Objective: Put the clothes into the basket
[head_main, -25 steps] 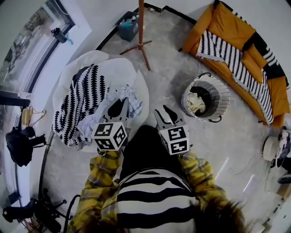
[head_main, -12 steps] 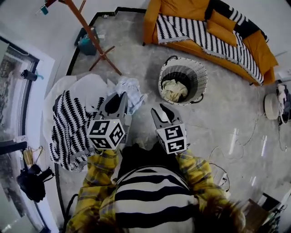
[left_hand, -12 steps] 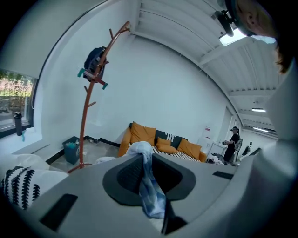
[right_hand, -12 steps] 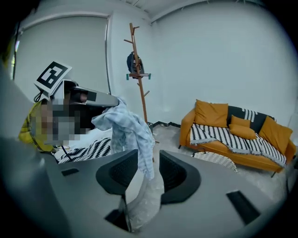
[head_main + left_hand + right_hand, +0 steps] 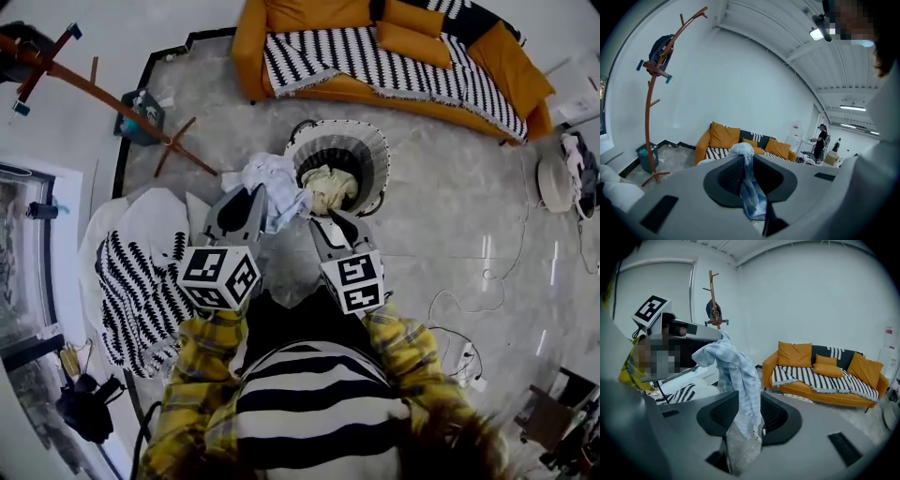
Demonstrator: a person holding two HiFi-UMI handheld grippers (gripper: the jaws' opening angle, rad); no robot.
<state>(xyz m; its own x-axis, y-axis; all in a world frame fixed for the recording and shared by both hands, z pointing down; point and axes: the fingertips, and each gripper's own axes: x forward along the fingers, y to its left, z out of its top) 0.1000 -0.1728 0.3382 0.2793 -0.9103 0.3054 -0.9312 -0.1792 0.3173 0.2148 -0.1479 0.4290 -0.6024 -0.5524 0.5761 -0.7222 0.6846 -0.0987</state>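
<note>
A pale blue garment [image 5: 272, 183] hangs between my two grippers, just left of the basket's rim. The left gripper [image 5: 251, 195] is shut on one end of it; in the left gripper view the cloth [image 5: 749, 185] is pinched between the jaws. My right gripper [image 5: 328, 222] is shut on the other end, and its own view shows the fabric [image 5: 740, 418] bunched between the pads. The round white woven basket [image 5: 375, 141] stands on the floor right ahead of both grippers. A cream cloth [image 5: 330, 183] lies inside it.
An orange sofa [image 5: 281, 19] with a striped throw runs behind the basket. A wooden coat stand [image 5: 103, 103] and a teal bin [image 5: 141, 111] are at the left. A black-and-white striped cloth [image 5: 136, 281] lies on a white sheet. Cables [image 5: 469, 319] trail at the right.
Both grippers have carried the blue garment away from the white sheet and across the floor. The basket, which stood off to the right, is now directly ahead of the jaws.
</note>
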